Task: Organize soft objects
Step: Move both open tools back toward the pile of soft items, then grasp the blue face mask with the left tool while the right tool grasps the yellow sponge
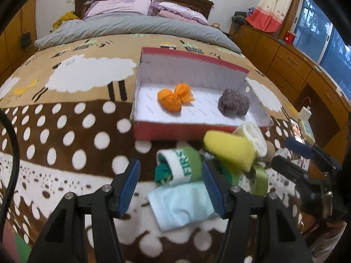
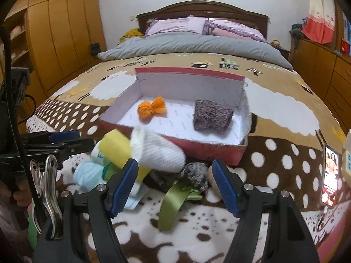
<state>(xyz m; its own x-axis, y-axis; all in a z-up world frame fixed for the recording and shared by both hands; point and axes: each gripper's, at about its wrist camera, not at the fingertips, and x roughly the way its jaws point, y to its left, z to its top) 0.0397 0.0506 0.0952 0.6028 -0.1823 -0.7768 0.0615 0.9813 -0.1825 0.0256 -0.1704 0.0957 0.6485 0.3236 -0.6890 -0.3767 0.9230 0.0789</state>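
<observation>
A red cardboard box (image 1: 175, 132) (image 2: 204, 148) lies open on the bed, holding an orange cloth bundle (image 1: 174, 99) (image 2: 151, 109) and a grey knitted piece (image 1: 233, 105) (image 2: 211, 116). A heap of soft things lies in front of it: a green-and-white rolled sock (image 1: 183, 164), a light-blue mask (image 1: 179, 203), a yellow sponge (image 1: 230, 151) (image 2: 116, 148), a white knitted roll (image 2: 158, 151), a speckled ball (image 2: 195, 174) and a green ribbon (image 2: 173, 199). My left gripper (image 1: 171, 173) is open around the rolled sock. My right gripper (image 2: 175, 175) is open over the heap.
The bed has a brown sheep-pattern blanket (image 1: 65, 135), a grey duvet (image 1: 136, 26) and pink pillows. Wooden drawers (image 1: 291, 61) stand at the right, a wardrobe (image 2: 54, 32) at the left. A phone (image 2: 330, 173) lies at the blanket's right edge.
</observation>
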